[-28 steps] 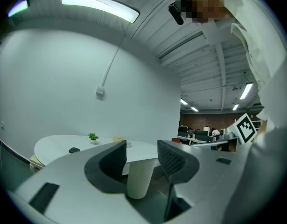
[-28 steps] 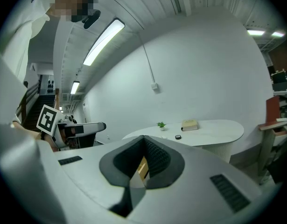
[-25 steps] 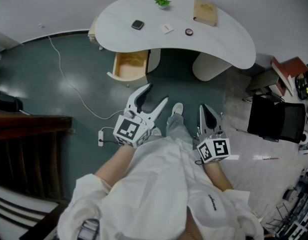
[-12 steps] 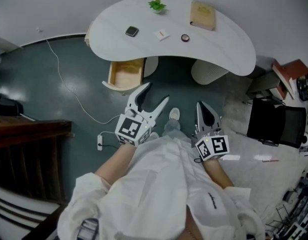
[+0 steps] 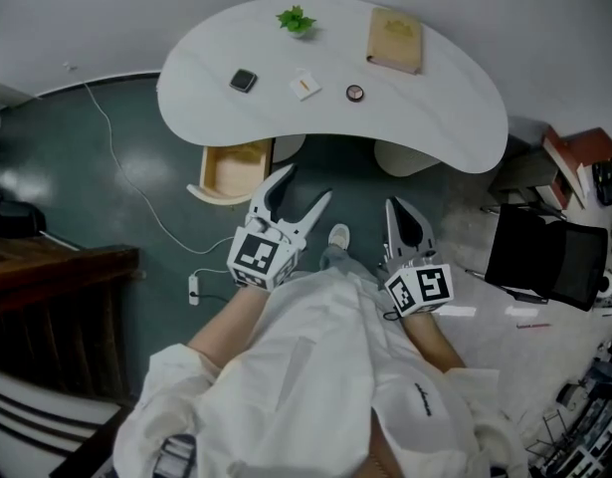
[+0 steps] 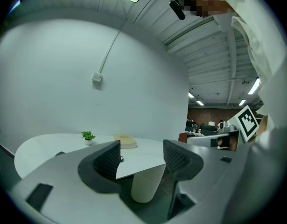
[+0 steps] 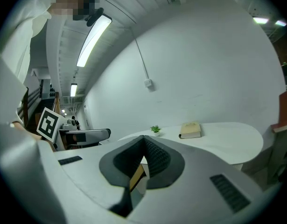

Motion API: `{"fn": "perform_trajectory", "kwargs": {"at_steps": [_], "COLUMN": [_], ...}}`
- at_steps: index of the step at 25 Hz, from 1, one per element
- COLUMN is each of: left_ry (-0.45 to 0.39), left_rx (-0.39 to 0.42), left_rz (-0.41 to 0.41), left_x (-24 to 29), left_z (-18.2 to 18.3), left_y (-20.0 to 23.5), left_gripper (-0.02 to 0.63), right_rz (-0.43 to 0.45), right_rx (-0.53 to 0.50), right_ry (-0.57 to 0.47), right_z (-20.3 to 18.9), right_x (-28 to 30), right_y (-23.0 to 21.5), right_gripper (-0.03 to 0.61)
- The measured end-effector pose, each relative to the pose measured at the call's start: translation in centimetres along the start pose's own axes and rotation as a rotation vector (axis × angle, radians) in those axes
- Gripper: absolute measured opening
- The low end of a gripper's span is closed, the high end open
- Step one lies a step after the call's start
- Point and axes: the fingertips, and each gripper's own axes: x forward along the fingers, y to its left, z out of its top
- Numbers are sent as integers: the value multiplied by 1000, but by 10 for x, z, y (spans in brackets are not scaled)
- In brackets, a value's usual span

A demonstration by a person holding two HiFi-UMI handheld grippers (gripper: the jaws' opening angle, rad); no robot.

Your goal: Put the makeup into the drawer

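On the white curved table (image 5: 435, 108) lie a dark square compact (image 5: 243, 80), a small white item (image 5: 305, 85) and a small round item (image 5: 354, 93). Under the table's left end an open wooden drawer (image 5: 229, 167) sticks out, and nothing shows inside it. My left gripper (image 5: 304, 185) is held over the floor short of the table, open, with nothing between its jaws; in the left gripper view it (image 6: 143, 155) points at the table's edge. My right gripper (image 5: 395, 207) is beside it, shut and holding nothing, also aimed at the table (image 7: 144, 154).
A potted plant (image 5: 297, 18) and a tan book (image 5: 395, 40) sit at the table's far side. White pedestals (image 6: 145, 183) hold the table up. A cable and power strip (image 5: 194, 287) lie on the floor at the left, a black chair (image 5: 544, 257) at the right.
Both grippers have moved forward toward the table. The table and the drawer now sit lower and nearer in the head view.
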Motion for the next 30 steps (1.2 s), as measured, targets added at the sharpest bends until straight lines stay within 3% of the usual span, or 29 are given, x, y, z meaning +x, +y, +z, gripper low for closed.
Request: {"fn": "perform_trajectory", "kwargs": {"at_steps": [12, 22, 30], "left_ry": [19, 37, 63], "left_rx": [-1, -6, 1], "left_rz": [45, 12, -60], "left_x": [82, 129, 170], "left_z": [9, 10, 14], "left_y": [10, 28, 59], "left_gripper": [278, 278, 278], "right_rz": [40, 16, -37], "right_rx": [2, 15, 4], "right_ry": [7, 44, 53], "right_z": [18, 14, 25], "right_x": [44, 81, 129], "right_y": [-66, -91, -101], "right_gripper": [17, 17, 17]}}
